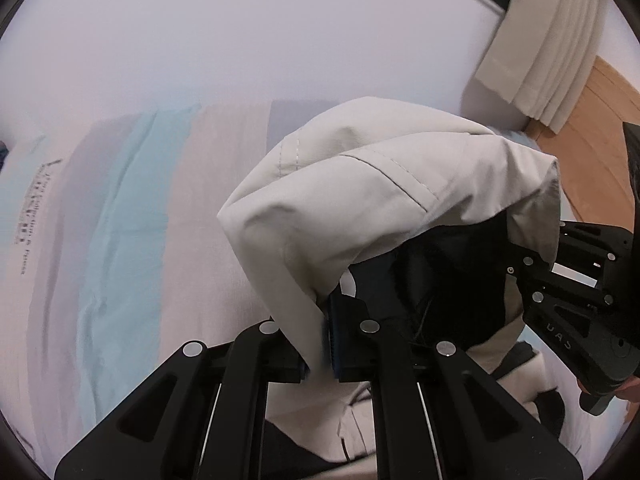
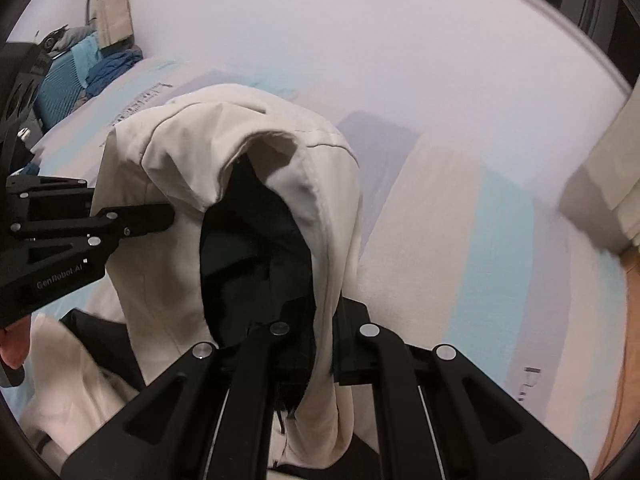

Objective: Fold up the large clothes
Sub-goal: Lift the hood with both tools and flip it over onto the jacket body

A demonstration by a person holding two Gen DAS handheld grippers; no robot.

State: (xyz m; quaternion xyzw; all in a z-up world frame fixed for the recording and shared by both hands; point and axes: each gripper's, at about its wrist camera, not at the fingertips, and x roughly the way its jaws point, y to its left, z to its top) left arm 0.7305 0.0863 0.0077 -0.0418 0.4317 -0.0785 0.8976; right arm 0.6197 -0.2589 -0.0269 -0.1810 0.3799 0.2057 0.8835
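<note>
A large cream jacket (image 1: 360, 184) with a black lining (image 1: 452, 276) hangs lifted above a striped bedsheet (image 1: 120, 240). My left gripper (image 1: 318, 356) is shut on one edge of its hood or collar. My right gripper (image 2: 322, 356) is shut on the opposite edge of the same jacket (image 2: 168, 280), next to its black lining (image 2: 256, 256). The right gripper (image 1: 524, 256) also shows at the right of the left wrist view, and the left gripper (image 2: 170, 214) at the left of the right wrist view. The rest of the jacket trails down below both grippers.
The bed has pastel blue, pink and lilac stripes (image 2: 480, 264). A white wall lies behind. Cream curtains (image 1: 552, 40) hang over a wooden floor (image 1: 592, 152). Blue clothes and a teal bag (image 2: 80, 72) sit at the bed's far left.
</note>
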